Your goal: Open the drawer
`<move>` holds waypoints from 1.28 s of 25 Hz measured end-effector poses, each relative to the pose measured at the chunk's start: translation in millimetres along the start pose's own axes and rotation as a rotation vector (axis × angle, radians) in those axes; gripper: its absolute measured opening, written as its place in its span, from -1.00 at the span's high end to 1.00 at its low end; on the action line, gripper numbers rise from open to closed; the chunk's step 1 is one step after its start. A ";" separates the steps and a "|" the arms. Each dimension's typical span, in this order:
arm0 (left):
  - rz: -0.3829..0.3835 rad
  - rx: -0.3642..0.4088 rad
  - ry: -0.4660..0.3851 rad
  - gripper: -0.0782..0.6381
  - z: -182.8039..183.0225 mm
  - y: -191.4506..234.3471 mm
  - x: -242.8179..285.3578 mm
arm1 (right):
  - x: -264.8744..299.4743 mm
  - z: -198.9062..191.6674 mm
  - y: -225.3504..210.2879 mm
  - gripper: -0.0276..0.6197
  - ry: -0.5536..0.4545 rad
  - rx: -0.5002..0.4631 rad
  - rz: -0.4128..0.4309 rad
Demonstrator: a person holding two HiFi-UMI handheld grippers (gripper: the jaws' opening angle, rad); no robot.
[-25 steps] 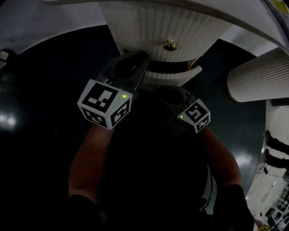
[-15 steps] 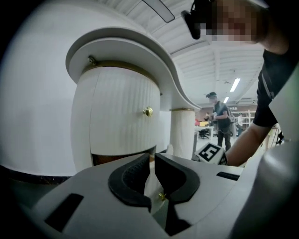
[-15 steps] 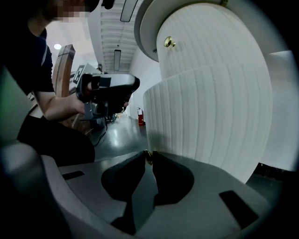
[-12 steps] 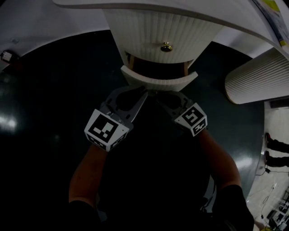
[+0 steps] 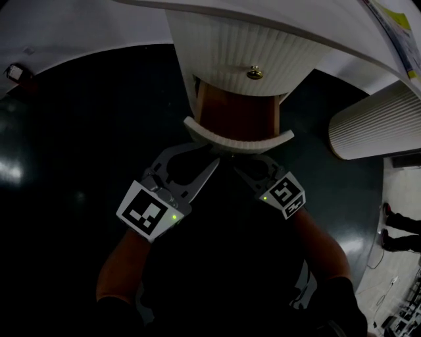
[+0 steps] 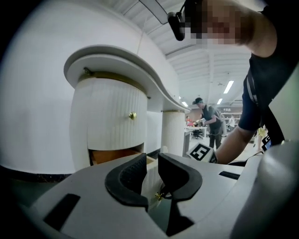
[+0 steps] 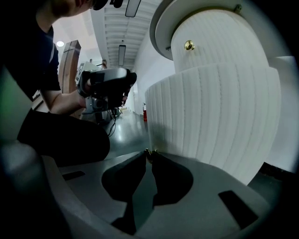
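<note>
The white ribbed cabinet (image 5: 240,46) has an upper drawer with a brass knob (image 5: 254,72), closed. Below it, the lower drawer (image 5: 238,139) stands pulled out, its wooden inside (image 5: 237,112) showing. My right gripper (image 7: 150,154) is shut on that drawer's small brass knob (image 7: 150,151), against the ribbed front (image 7: 215,126). My left gripper (image 6: 152,161) hangs just left of it with its jaws opening. The same knob (image 6: 159,196) shows low in their gap, and the pads do not press on it. In the head view, both grippers (image 5: 214,162) (image 5: 233,158) meet at the drawer's front.
A second ribbed white column (image 5: 375,125) stands to the right. The white countertop (image 5: 309,20) overhangs the cabinet. The floor (image 5: 79,131) is dark and glossy. A person (image 6: 211,122) stands far off in the left gripper view.
The lower drawer has slid out toward me, baring its wooden inside. Both grippers have drawn back with it. The left gripper's jaws have parted.
</note>
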State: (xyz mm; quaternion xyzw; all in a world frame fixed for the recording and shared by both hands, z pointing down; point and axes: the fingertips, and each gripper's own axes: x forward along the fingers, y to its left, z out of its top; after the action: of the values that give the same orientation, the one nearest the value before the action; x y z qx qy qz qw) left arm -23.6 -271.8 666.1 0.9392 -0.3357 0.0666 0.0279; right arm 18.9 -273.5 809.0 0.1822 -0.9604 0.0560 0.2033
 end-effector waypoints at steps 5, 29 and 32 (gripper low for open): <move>0.034 -0.037 -0.022 0.57 15.3 2.0 -19.5 | 0.6 -0.5 17.4 0.79 0.007 0.031 -0.031; 0.184 -0.050 0.083 0.32 -19.9 33.2 -27.9 | -136.5 77.2 -52.6 0.52 -0.227 0.222 -0.150; 0.165 -0.054 0.080 0.32 -19.5 29.9 -24.2 | -123.5 72.7 -52.5 0.50 -0.207 0.254 -0.109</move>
State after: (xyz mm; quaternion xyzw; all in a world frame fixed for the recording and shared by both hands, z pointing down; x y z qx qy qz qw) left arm -63.1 -277.9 682.1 0.9039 -0.4122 0.0968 0.0608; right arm 116.6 -295.1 693.8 0.2629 -0.9501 0.1469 0.0816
